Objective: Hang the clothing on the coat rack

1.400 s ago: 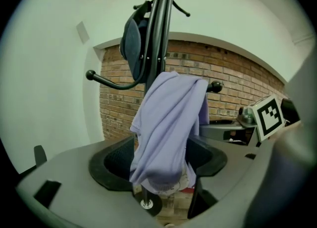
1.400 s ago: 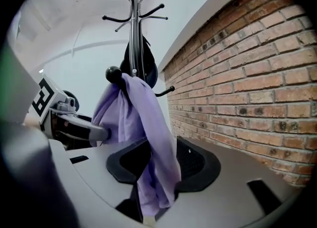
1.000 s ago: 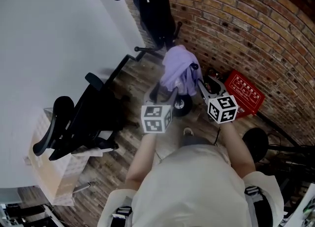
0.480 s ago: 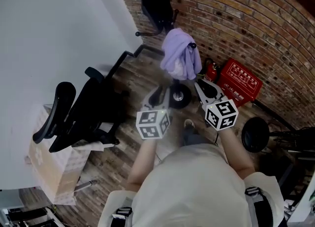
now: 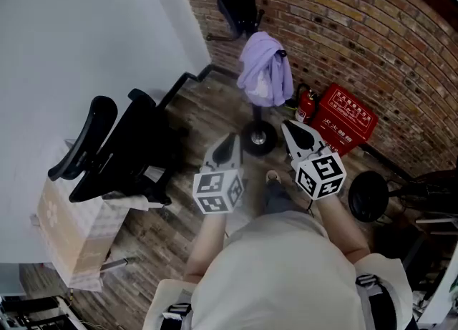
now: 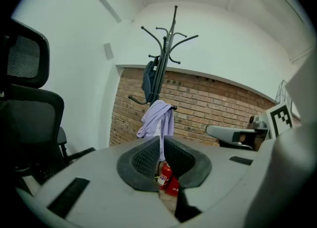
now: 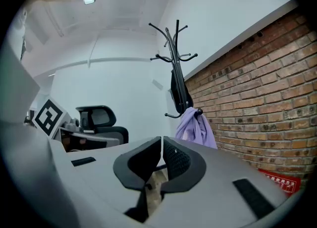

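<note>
The purple garment point(image 5: 265, 71) is seen draped over a lower hook of the coat rack point(image 6: 166, 59), beside the brick wall point(image 5: 343, 28). Its long axis runs up and down: it is bunched at the hook, and its folds hang straight down along the pole towards the round base point(image 5: 258, 137). A dark jacket point(image 6: 148, 81) is hung on the same rack, higher up and on the side away from the wall.

The left gripper point(image 6: 162, 145) is held well short of the rack and pointed at it. Its jaws have just been closing and are now brought together, with nothing held between them. The right gripper point(image 7: 162, 148) is held beside it and aimed the same way. Its jaws have also just been closing, only a thin slit is left between the pads, and nothing is gripped.

One rack, one purple garment and one dark jacket are counted, with two grippers. On the wood floor, one fire extinguisher point(image 5: 304, 103) and one red box point(image 5: 348, 127) are placed against the wall. One black office chair point(image 5: 118, 153) and one cardboard box point(image 5: 64, 232) are seen at the left.
</note>
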`<action>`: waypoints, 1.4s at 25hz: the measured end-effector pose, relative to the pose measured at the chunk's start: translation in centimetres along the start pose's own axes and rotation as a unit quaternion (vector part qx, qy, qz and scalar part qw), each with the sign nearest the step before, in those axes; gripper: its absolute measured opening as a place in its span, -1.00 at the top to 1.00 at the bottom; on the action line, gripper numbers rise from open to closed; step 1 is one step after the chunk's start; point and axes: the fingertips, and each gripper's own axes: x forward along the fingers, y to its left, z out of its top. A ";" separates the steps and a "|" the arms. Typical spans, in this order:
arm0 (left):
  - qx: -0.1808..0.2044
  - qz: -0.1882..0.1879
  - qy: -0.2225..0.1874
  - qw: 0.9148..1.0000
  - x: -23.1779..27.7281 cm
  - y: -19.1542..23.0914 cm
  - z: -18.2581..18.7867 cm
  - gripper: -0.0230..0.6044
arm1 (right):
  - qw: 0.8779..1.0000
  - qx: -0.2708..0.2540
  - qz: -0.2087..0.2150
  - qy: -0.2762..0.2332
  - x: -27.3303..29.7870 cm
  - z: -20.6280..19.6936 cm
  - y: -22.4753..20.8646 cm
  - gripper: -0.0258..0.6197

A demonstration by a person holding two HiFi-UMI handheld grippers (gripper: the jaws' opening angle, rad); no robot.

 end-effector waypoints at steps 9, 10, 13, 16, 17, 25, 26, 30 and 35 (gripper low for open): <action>-0.005 -0.006 -0.014 1.000 -4.2 -0.6 -0.2 0.87 | 1.000 -0.012 0.010 -0.010 -2.8 0.5 2.9 0.91; -0.004 -0.005 -0.016 1.000 -4.5 -0.7 -0.2 0.87 | 1.000 -0.015 0.011 -0.011 -2.9 0.6 3.1 0.91; -0.006 -0.006 -0.020 1.000 -5.4 -0.7 -0.4 0.87 | 0.999 -0.028 0.014 -0.011 -3.5 0.6 4.0 0.92; -0.009 -0.008 -0.020 1.000 -5.8 -0.8 -0.6 0.88 | 0.999 -0.033 0.017 -0.012 -3.9 0.7 4.5 0.92; -0.009 -0.008 -0.020 1.000 -5.9 -0.9 -0.6 0.88 | 0.999 -0.034 0.018 -0.013 -4.0 0.8 4.6 0.92; -0.006 -0.009 -0.017 1.000 -5.9 -1.0 -0.6 0.88 | 0.999 -0.034 0.021 -0.016 -4.1 0.7 4.8 0.92; -0.006 -0.009 -0.017 1.000 -5.8 -1.0 -0.6 0.88 | 0.999 -0.038 0.020 -0.018 -4.1 0.8 4.8 0.92; -0.005 -0.011 -0.016 1.000 -5.5 -1.2 -0.5 0.88 | 0.998 -0.048 0.014 -0.024 -4.0 1.1 4.4 0.92; -0.005 -0.013 -0.015 1.000 -5.2 -1.3 -0.4 0.88 | 0.999 -0.043 0.013 -0.025 -4.0 1.2 4.2 0.92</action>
